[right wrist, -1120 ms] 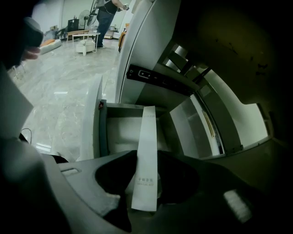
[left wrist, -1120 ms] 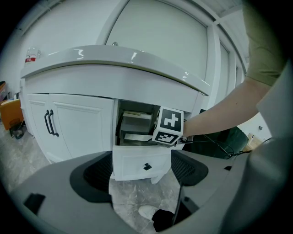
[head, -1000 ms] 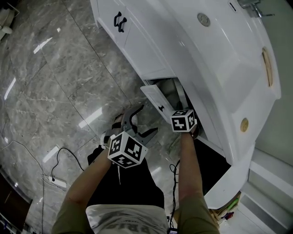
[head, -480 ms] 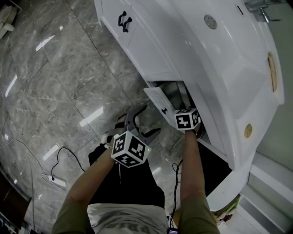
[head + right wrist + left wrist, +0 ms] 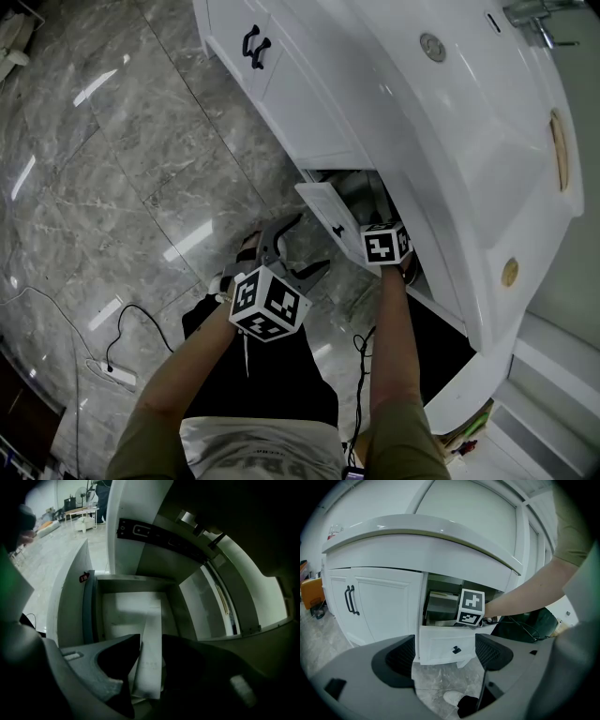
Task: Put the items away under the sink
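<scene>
- flat white box [image 5: 152, 620] is pinched in the right gripper [image 5: 149, 643]
- likely light, easily dented; best held by its 2 flat faces
- left gripper [image 5: 446, 651] is spread wide, empty

In the head view I can't see the right tool's [image 5: 151, 639] jaws: its marker cube [image 5: 382, 246] covers them above the open drawer [image 5: 328, 211]. In the right gripper view the flat white pack [image 5: 150, 672] carries faint print too small for me to read, and its lower end is lost in shadow. The faucet [image 5: 530, 19] is cut by the top edge. A pale shoe [image 5: 452, 697] sits partly behind the left tool [image 5: 446, 652].
</scene>
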`<state>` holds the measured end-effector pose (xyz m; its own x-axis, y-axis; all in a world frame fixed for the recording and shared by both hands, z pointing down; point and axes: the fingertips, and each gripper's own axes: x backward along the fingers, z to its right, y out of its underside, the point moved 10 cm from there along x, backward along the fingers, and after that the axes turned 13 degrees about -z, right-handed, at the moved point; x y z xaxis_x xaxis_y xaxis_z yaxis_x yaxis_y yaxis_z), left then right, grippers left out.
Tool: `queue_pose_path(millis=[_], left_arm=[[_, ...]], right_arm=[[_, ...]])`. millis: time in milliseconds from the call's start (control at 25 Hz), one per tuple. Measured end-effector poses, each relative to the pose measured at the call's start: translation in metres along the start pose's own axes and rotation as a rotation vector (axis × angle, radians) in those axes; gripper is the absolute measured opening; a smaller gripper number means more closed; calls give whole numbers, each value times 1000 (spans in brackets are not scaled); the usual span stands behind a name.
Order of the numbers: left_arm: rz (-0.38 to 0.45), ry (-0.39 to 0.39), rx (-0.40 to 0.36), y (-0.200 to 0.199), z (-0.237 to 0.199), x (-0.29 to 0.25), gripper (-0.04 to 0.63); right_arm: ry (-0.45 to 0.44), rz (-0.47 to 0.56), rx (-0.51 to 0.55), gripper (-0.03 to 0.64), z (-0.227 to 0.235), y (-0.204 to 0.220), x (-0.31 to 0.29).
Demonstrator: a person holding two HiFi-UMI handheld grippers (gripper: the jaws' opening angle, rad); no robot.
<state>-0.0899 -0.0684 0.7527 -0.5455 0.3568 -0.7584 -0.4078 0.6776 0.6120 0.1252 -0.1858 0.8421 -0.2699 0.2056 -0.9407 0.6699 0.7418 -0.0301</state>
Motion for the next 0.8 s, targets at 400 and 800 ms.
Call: queue_pose_path(millis=[400, 800], left_arm=[[3, 0, 16, -2, -6, -3, 382], [5, 1, 26, -8, -8, 6, 383]], right_arm=[[6, -3, -4, 141, 3, 1, -6], [36, 23, -46, 141, 5, -1, 11]])
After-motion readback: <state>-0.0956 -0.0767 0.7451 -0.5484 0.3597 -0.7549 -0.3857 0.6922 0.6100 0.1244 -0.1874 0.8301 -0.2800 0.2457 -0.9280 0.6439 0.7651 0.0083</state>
